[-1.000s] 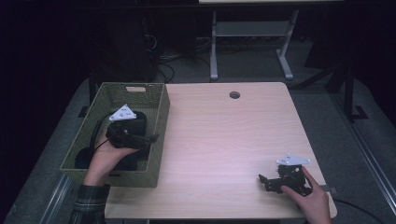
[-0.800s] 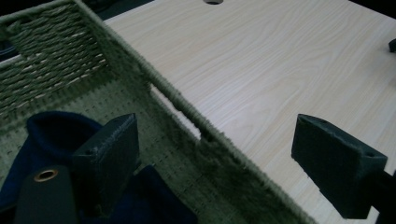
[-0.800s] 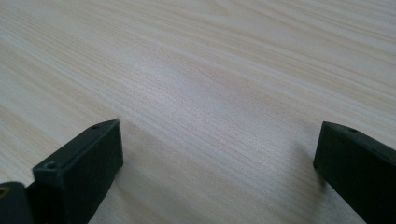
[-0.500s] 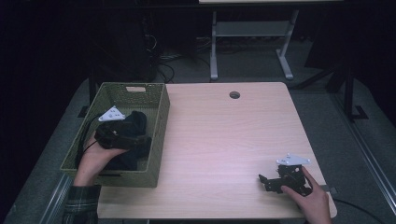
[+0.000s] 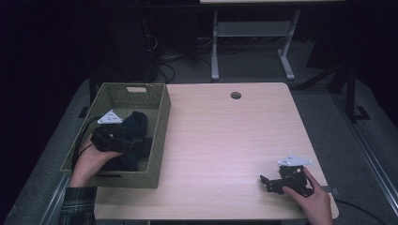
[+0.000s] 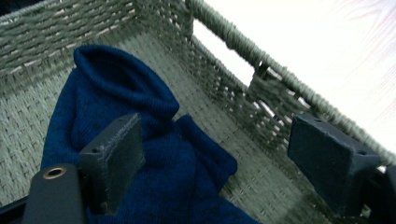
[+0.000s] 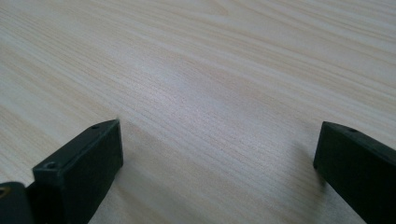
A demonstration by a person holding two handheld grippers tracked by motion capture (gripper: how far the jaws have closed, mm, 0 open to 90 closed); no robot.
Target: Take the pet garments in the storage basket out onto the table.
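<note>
Hovering wide-jawed inside woven basket (image 5: 159,136) at desk's left edge, left gripper (image 6: 219,154) over blue cloth (image 6: 140,140); right gripper (image 5: 268,183) wide near right corner.

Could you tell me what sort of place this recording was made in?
Probably a lab or office workspace: a pale wooden desk with a cable hole, tangled cables on a grey floor behind it, and a second desk's metal frame.

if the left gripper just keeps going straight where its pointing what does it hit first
Most likely the dark blue cloth lying in the woven basket. The left gripper has its jaws open just over it, with the basket's side wall right behind, though depth is hard to judge.
</note>
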